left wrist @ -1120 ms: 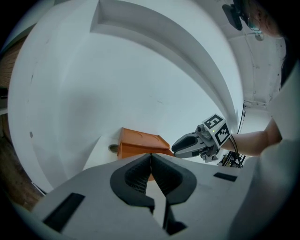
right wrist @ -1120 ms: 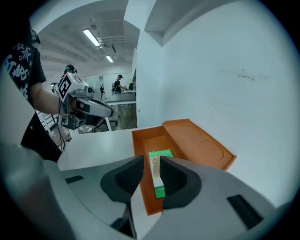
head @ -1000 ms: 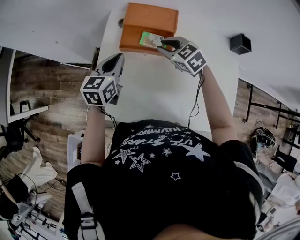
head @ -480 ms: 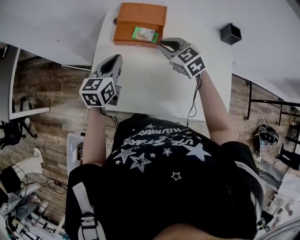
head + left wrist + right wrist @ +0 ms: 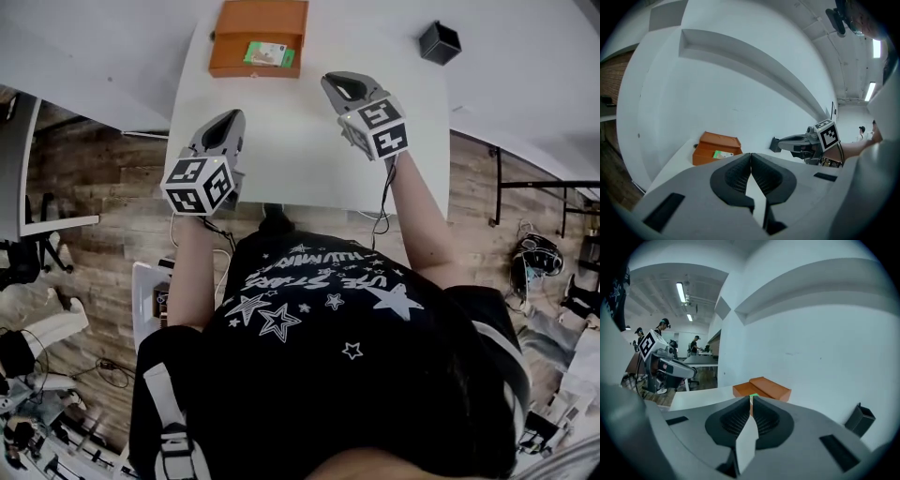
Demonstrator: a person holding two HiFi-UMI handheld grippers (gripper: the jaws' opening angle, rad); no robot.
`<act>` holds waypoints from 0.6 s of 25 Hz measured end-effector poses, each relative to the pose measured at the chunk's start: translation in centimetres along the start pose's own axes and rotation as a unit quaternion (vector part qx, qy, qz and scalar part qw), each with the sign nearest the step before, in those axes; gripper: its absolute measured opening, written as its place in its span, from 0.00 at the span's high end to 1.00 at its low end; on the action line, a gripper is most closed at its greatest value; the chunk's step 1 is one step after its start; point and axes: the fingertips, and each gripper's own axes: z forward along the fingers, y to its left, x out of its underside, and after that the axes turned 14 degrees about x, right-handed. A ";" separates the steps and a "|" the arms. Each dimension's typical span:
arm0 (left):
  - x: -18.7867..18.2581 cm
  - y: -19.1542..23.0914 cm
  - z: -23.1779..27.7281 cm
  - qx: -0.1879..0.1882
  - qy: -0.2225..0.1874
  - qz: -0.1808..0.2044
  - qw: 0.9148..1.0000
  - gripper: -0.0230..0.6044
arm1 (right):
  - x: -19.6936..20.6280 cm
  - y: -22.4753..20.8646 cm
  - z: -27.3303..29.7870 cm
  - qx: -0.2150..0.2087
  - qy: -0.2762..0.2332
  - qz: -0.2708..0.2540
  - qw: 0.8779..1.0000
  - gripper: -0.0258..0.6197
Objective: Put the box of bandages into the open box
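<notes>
The open orange box [image 5: 255, 37] stands at the far edge of the white table [image 5: 300, 159]. The green and white box of bandages [image 5: 268, 54] lies inside it. The same orange box [image 5: 716, 148] shows in the left gripper view with the bandage box [image 5: 722, 154] in it, and the orange box [image 5: 761, 388] shows in the right gripper view too. My left gripper [image 5: 228, 125] is shut and empty over the table's near left. My right gripper [image 5: 340, 86] is shut and empty, to the right of the box and apart from it.
A small black cube-shaped holder [image 5: 439, 42] stands at the table's far right. A white wall rises just behind the table. Wooden floor [image 5: 94, 187] lies to the left and right of the table. Other people and desks show far off in the right gripper view.
My right gripper has let go of the box of bandages, which now lies in the orange box, and has drawn back toward me. The left gripper has barely moved.
</notes>
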 end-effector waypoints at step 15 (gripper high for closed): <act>3.7 -11.2 -2.0 0.004 0.009 0.011 1.000 0.93 | 3.9 -1.4 -13.9 0.080 -0.020 0.075 0.994 0.88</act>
